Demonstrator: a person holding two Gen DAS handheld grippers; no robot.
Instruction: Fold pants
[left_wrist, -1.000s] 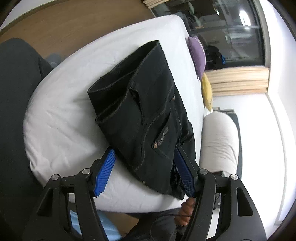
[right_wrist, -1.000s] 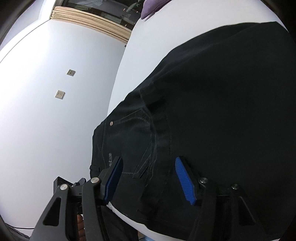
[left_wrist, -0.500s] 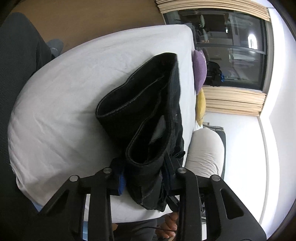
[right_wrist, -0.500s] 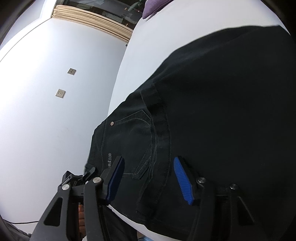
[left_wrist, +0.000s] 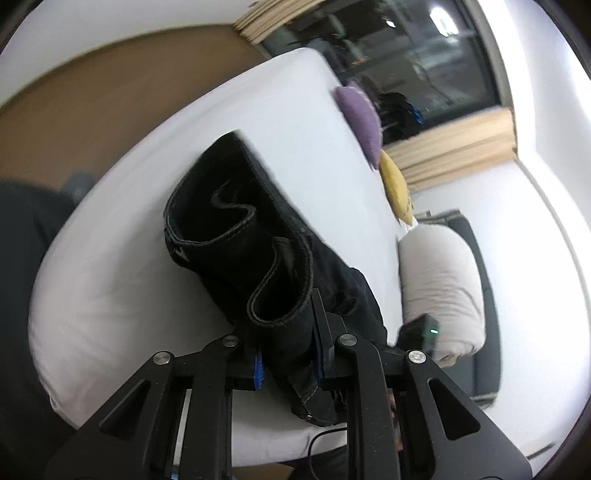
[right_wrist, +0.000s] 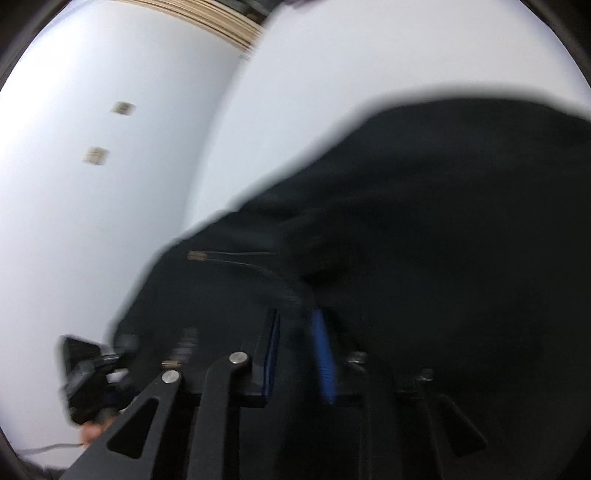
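Both tools share one build. The left gripper (left_wrist: 286, 363) has two matte black fingers, each carried on a broad flat arm pierced by a long triangular cutout, with round silver screw heads at the pivots. The inner faces of its fingers carry ribbed bright blue pads (left_wrist: 259, 371). A thin black cable curls below it. The right gripper (right_wrist: 297, 356), blurred here, shows the same black arms, triangular cutouts, silver screws and blue pads (right_wrist: 325, 363). Beside it sits a black box-shaped part with cabling.
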